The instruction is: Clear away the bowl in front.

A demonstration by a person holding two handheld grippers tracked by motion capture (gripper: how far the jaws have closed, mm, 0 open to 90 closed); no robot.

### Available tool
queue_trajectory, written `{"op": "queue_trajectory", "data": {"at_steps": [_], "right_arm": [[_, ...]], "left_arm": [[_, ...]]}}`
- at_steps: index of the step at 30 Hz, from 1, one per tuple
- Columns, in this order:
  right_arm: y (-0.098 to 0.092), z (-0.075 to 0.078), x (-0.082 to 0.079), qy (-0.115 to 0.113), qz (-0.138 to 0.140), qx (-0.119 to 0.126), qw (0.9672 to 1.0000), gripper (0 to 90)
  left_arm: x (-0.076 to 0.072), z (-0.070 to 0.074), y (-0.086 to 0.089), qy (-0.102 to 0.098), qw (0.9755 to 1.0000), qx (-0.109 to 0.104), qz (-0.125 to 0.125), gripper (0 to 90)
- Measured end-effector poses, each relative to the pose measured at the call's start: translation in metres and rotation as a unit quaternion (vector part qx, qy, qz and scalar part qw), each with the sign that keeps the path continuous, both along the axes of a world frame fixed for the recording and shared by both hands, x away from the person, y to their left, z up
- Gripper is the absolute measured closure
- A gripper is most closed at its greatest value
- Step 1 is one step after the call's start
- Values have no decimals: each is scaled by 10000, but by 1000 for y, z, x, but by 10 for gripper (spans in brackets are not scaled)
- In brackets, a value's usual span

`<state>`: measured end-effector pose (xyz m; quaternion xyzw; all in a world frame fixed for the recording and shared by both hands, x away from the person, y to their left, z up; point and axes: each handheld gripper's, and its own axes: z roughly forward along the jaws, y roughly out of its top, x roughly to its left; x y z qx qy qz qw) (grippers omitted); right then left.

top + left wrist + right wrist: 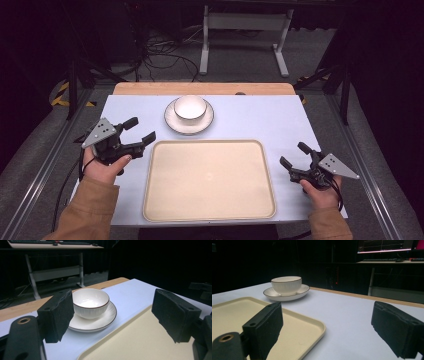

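One bowl (pixel 190 107) sits in one saucer (pixel 173 123) near the table's (pixel 260 117) far edge, just beyond the far rim of one tray (pixel 208 180) lying at the near edge. The left gripper (pixel 141 131) hangs off the tray's far left corner and the right gripper (pixel 293 155) by its right rim, both gaping with nothing between the jaws. The left gripper view alone shows the bowl's bare inside, while the right gripper view shows its ribbed side and a lit monitor (pixel 384 245) behind.
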<state>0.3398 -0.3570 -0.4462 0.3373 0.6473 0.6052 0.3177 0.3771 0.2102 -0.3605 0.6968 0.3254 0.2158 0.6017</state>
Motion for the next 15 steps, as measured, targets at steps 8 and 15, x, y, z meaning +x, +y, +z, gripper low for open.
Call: {"op": "queue_trajectory", "data": {"at_steps": [8, 15], "right_arm": [[-1, -1, 0, 26, -12, -60, 10000, 107], [-2, -1, 2, 34, -5, -119, 9999, 107]], "left_arm": [[21, 5, -14, 50, 10000, 68, -53, 177], [39, 14, -32, -26, 9994, 314, -122, 178]]}}
